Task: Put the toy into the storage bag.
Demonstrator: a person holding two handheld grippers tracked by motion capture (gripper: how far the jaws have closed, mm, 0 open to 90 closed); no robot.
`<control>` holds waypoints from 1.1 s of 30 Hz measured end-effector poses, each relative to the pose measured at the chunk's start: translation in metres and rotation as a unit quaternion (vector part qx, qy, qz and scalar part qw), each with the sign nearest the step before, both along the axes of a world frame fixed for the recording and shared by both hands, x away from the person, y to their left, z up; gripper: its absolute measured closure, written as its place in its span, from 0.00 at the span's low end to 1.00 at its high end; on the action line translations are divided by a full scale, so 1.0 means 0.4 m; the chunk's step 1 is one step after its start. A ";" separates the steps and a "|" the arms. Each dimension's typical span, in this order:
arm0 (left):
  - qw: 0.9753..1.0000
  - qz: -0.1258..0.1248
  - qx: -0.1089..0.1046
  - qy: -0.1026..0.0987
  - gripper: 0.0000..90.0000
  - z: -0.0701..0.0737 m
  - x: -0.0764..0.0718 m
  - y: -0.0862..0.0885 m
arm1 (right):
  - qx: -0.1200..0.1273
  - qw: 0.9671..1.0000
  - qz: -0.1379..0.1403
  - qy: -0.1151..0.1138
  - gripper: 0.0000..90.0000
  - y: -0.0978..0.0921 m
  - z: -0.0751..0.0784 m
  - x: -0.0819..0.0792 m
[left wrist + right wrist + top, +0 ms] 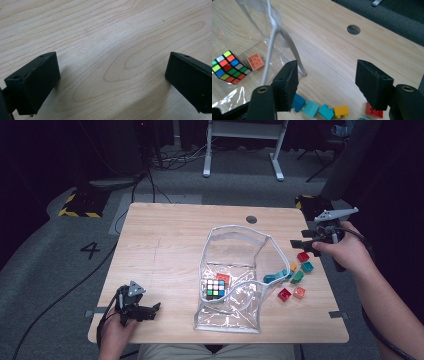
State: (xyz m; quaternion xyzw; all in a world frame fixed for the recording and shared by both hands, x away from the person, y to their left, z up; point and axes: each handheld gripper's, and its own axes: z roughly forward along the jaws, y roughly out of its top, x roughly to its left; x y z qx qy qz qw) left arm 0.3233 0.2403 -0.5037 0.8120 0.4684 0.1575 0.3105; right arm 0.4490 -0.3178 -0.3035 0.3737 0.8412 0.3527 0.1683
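The right gripper [298, 243] is wide open and holds nothing. The toy bricks [295, 279] lie just below it, much nearer than the left gripper [152, 309], also wide open.

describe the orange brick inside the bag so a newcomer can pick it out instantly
Start at the clear plastic bag with the white zipper rim, mid-table. Inside it sits a Rubik's cube; the orange brick lies flat just behind the cube, on the far side from the person. It is the one brick inside the bag; the other coloured bricks lie loose on the wood to the bag's right.
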 end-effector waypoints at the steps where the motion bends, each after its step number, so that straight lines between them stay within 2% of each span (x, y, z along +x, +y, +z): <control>1: 1.000 0.000 0.000 0.000 0.00 0.000 0.000 0.000 | 0.002 1.000 -0.005 0.007 0.39 -0.008 -0.017 -0.004; 5: 1.000 0.000 0.000 0.000 0.00 0.000 0.000 0.000 | -0.014 1.000 -0.014 0.014 0.37 -0.033 -0.073 -0.011; 7: 1.000 0.002 0.000 -0.002 0.00 -0.001 0.000 -0.001 | -0.002 0.999 -0.022 0.023 0.34 -0.044 -0.102 -0.013; 11: 1.000 0.000 0.000 0.000 0.00 0.000 0.000 0.000 | -0.010 0.999 -0.031 0.032 0.32 -0.066 -0.153 -0.011; 15: 1.000 0.000 0.000 0.000 0.00 0.000 0.000 0.000 | -0.019 0.998 -0.027 0.057 0.32 -0.081 -0.217 -0.011; 20: 1.000 0.002 0.002 0.000 0.00 0.000 -0.001 -0.001 | -0.033 0.996 -0.028 0.074 0.31 -0.091 -0.280 -0.011; 23: 1.000 0.003 0.002 0.000 0.00 0.000 -0.001 -0.001 | -0.032 0.996 -0.029 0.081 0.30 -0.095 -0.308 -0.011; 29: 1.000 0.002 0.002 0.000 0.00 0.000 -0.001 -0.001 | -0.045 0.994 -0.032 0.096 0.30 -0.106 -0.366 -0.012; 33: 1.000 0.003 0.002 0.000 0.00 0.000 -0.001 -0.001 | -0.046 0.993 -0.031 0.100 0.30 -0.108 -0.385 -0.012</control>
